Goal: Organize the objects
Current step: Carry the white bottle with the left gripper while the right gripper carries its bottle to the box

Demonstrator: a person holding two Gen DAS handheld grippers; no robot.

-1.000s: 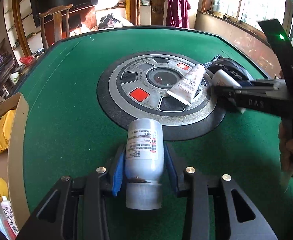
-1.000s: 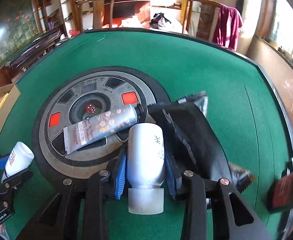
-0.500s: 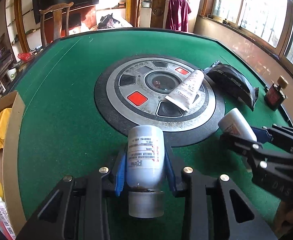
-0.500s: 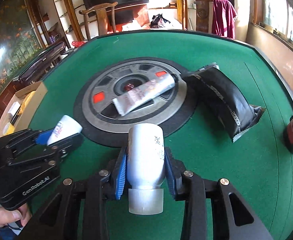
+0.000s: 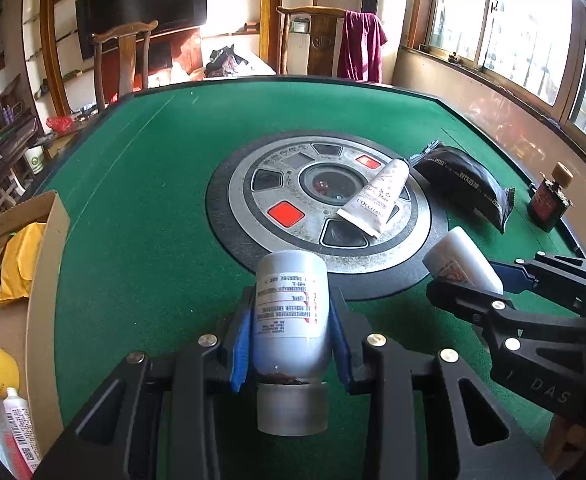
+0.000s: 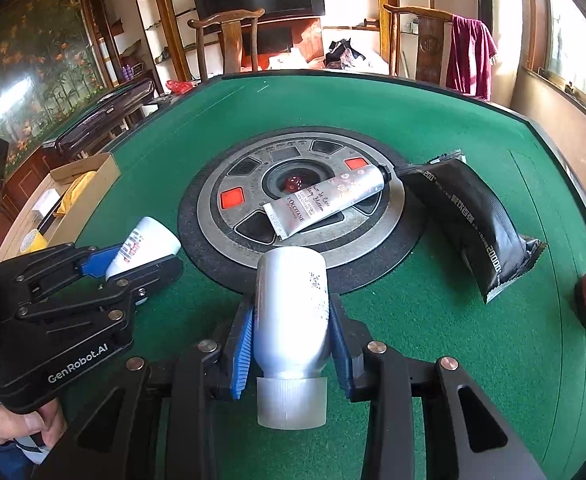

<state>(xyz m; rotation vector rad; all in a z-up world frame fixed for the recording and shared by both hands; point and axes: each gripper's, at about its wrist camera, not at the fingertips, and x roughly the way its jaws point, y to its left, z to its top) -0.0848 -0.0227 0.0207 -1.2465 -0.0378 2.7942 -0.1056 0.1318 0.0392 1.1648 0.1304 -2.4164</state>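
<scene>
My left gripper [image 5: 291,298] is shut on a white bottle with a red and black label [image 5: 289,336], whose cap points toward the camera. My right gripper [image 6: 291,302] is shut on a plain white bottle with a translucent cap [image 6: 291,336]. Both hang over the green felt table [image 5: 141,216] near its front edge, side by side. In the right wrist view the left gripper [image 6: 145,258] shows at the left with its labelled bottle [image 6: 145,240]. In the left wrist view the right gripper [image 5: 469,276] shows at the right with its bottle [image 5: 463,260].
A hand cream tube [image 6: 329,200] lies across the round metal centre panel [image 6: 229,176]. A black pouch [image 6: 473,216] lies to its right, and a dark red bottle [image 5: 549,200] stands by the right edge. A cardboard box [image 5: 41,280] holding several items sits off the left edge.
The right gripper has drawn back with its bottle from beside the tube and pouch to the near side of the table. The left gripper has hardly moved.
</scene>
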